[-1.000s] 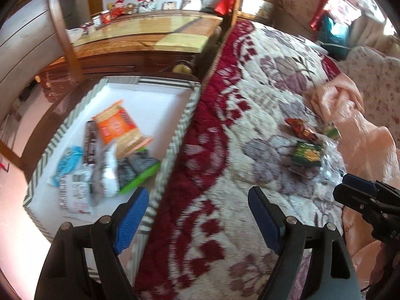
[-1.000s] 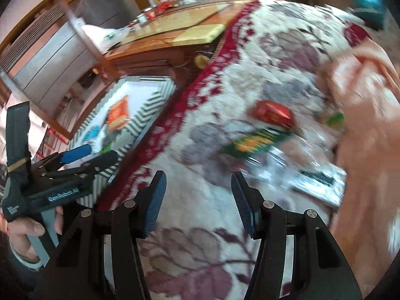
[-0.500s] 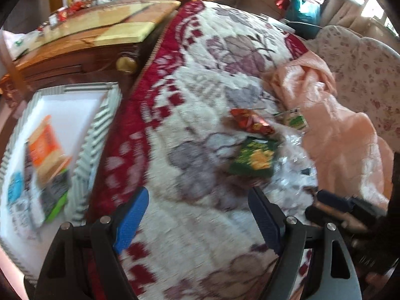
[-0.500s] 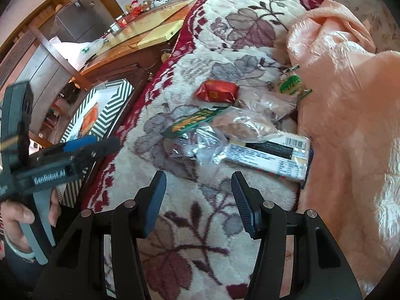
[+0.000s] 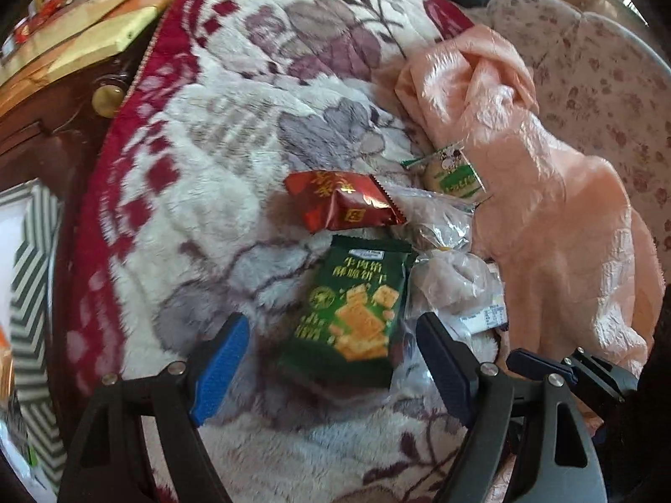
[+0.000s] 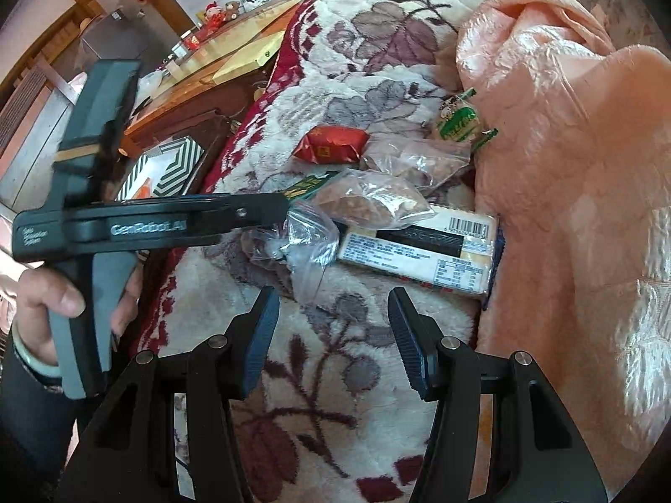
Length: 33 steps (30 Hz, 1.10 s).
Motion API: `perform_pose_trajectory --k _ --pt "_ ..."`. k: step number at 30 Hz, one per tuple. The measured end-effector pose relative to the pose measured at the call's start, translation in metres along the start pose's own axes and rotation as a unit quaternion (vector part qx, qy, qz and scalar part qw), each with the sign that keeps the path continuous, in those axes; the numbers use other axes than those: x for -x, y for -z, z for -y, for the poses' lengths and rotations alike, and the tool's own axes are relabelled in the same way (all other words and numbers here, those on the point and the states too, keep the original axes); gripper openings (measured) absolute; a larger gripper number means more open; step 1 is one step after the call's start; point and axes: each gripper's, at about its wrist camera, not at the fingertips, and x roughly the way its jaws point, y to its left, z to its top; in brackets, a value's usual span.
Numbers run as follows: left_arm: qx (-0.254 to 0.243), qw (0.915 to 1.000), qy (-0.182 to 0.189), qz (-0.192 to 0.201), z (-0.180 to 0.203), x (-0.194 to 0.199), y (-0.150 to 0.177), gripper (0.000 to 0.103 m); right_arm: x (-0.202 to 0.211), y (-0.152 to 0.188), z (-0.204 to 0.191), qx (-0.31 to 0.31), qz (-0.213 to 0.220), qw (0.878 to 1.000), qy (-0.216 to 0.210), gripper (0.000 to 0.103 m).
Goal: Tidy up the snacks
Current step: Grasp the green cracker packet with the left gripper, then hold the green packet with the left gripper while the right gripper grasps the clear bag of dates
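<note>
Several snacks lie on a floral blanket [image 5: 218, 159]. A green cracker packet [image 5: 356, 314] lies just ahead of my open left gripper [image 5: 331, 356], between its fingers but untouched. Beyond it are a red packet [image 5: 339, 205], a small green-and-white packet [image 5: 453, 172] and clear bags [image 5: 453, 281]. My right gripper [image 6: 333, 335] is open and empty, a little short of a clear bag [image 6: 306, 243]; a white barcoded pack [image 6: 423, 247], a bag of brown snacks [image 6: 369, 201] and the red packet [image 6: 331, 144] lie further on. The left gripper's body [image 6: 138, 222] shows at left.
A peach satin cloth [image 5: 545, 193] is bunched at the right of the snacks. A chevron-rimmed white box [image 5: 29, 285] sits off the blanket's left edge, also in the right wrist view [image 6: 172, 163]. A wooden table [image 6: 226, 67] stands beyond it.
My left gripper has swung right from the box to the snack pile and come close over the green packet. My right gripper has moved nearer the clear bags. Both stayed open.
</note>
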Motion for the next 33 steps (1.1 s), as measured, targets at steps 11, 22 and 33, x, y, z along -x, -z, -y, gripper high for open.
perform_pose_trajectory --k 11,22,33 --pt "0.014 0.9990 0.041 -0.007 -0.004 -0.020 -0.010 0.051 -0.005 -0.003 0.006 -0.003 -0.007 1.000 -0.003 0.054" --pt "0.042 0.9978 0.013 0.050 -0.029 0.023 0.018 0.046 -0.024 -0.009 -0.024 0.044 -0.017 0.999 -0.022 0.054" --pt "0.077 0.9936 -0.013 0.082 -0.055 0.052 0.053 0.046 -0.059 -0.031 -0.032 0.042 -0.009 0.999 -0.002 0.061"
